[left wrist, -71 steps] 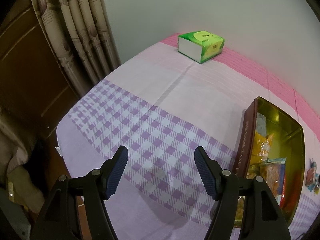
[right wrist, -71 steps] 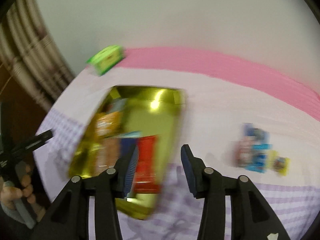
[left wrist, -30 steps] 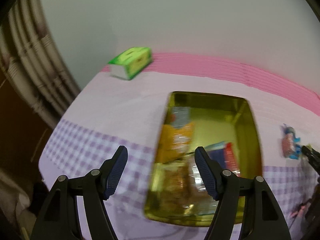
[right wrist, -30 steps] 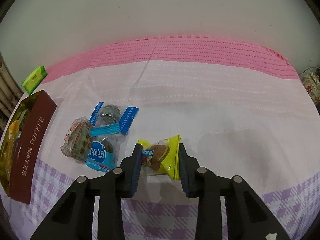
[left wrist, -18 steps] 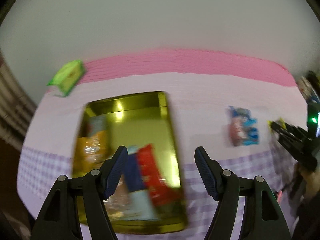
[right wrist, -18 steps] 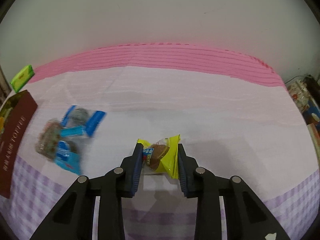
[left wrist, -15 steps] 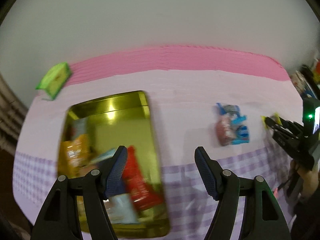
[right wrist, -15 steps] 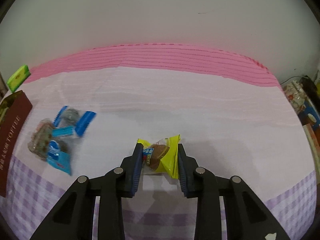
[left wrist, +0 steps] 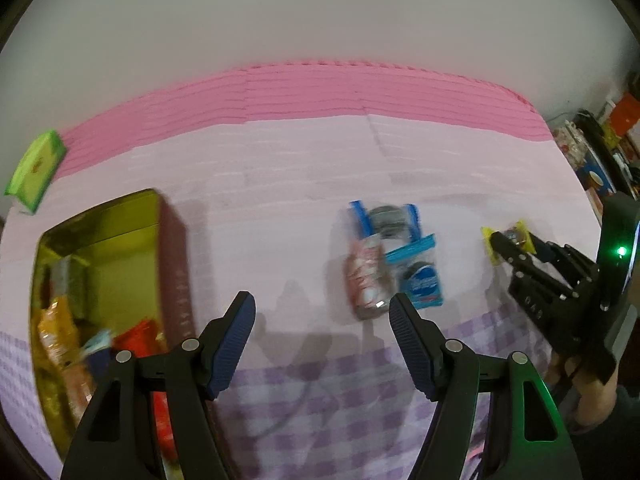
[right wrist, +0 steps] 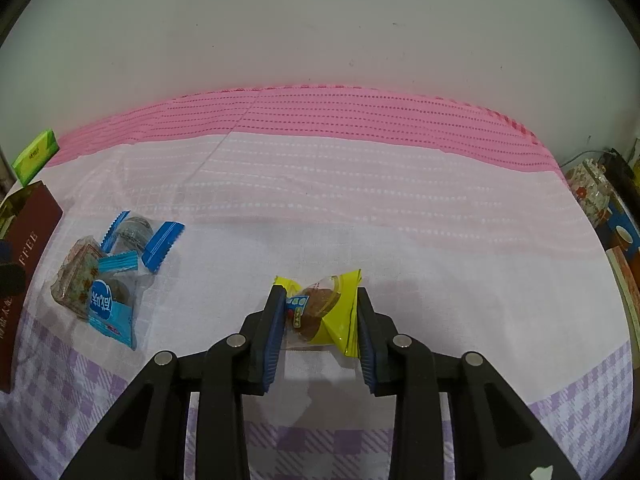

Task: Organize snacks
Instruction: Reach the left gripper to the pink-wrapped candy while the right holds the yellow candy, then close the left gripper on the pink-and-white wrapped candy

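Pinching yellow-wrapped snack [right wrist: 320, 312] — right gripper [right wrist: 318, 334] low over tablecloth [right wrist: 360, 208], left gripper [left wrist: 320, 344] fingers spread, hovering.

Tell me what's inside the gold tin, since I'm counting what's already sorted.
Inside the gold tin: an orange packet, a red packet, a bluish one between. Blur and the left gripper hide the rest.

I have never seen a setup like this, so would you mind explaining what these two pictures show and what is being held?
There is no robot here: a person holds a two-finger claw in each hand, and each picture comes from a fisheye camera on one claw.

The left claw is open and holds nothing. To its left is a gold tin with snacks inside; ahead lie three loose snack packets.

The right claw is shut on a yellow-wrapped snack. All of this is on a pink and purple tablecloth, with a green box at the far left.
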`<state>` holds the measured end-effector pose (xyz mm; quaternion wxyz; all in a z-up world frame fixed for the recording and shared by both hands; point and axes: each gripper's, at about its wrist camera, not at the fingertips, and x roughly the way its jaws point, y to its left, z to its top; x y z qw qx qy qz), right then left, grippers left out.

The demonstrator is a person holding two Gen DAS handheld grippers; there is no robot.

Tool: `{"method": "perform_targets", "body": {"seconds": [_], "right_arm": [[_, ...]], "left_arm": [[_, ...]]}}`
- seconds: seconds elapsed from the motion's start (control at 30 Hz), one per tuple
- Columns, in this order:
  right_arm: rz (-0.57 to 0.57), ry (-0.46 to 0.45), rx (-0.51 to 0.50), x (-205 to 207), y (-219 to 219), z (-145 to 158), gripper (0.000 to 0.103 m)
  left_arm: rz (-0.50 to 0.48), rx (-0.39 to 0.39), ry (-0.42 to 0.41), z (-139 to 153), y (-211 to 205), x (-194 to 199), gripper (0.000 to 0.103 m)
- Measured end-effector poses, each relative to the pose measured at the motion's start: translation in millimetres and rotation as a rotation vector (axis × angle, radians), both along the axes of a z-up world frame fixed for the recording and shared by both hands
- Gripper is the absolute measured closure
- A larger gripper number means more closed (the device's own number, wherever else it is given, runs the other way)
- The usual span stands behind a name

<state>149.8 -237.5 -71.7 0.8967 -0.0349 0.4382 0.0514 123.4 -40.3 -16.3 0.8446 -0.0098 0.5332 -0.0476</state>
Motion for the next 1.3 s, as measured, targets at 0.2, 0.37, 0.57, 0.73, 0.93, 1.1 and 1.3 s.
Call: {"method": "perform_targets", "body": {"seconds": [0.2, 0.37, 0.57, 0.73, 0.93, 1.1, 1.3], "right_arm": [[0.000, 0.002, 0.009, 0, -2, 0, 0.073], [0.000, 0.003, 0.011, 0, -1, 0, 0.073], [0.000, 0.003, 0.010, 1, -2, 0, 0.073], [0.000, 0.003, 0.010, 1, -1, -1, 0.073], [0.001, 0.003, 0.010, 1, -1, 0, 0.072], [0.001, 0.004, 0.010, 1, -1, 0, 0.072], [0.001, 0.004, 0.010, 1, -1, 0, 0.072]], "left_arm": [[0.026, -0.033, 0.051, -18, -9, 19, 0.036], [0.025, -0.030, 0.071, -28, -14, 27, 0.046], [0.056, -0.068, 0.116, -39, -10, 37, 0.061], [0.050, -0.059, 0.109, -41, -10, 35, 0.074], [0.063, -0.040, 0.107, -38, -4, 24, 0.078], [0.058, -0.030, 0.106, -33, -5, 14, 0.078], [0.046, -0.035, 0.081, -19, 0, 0, 0.078]]}}
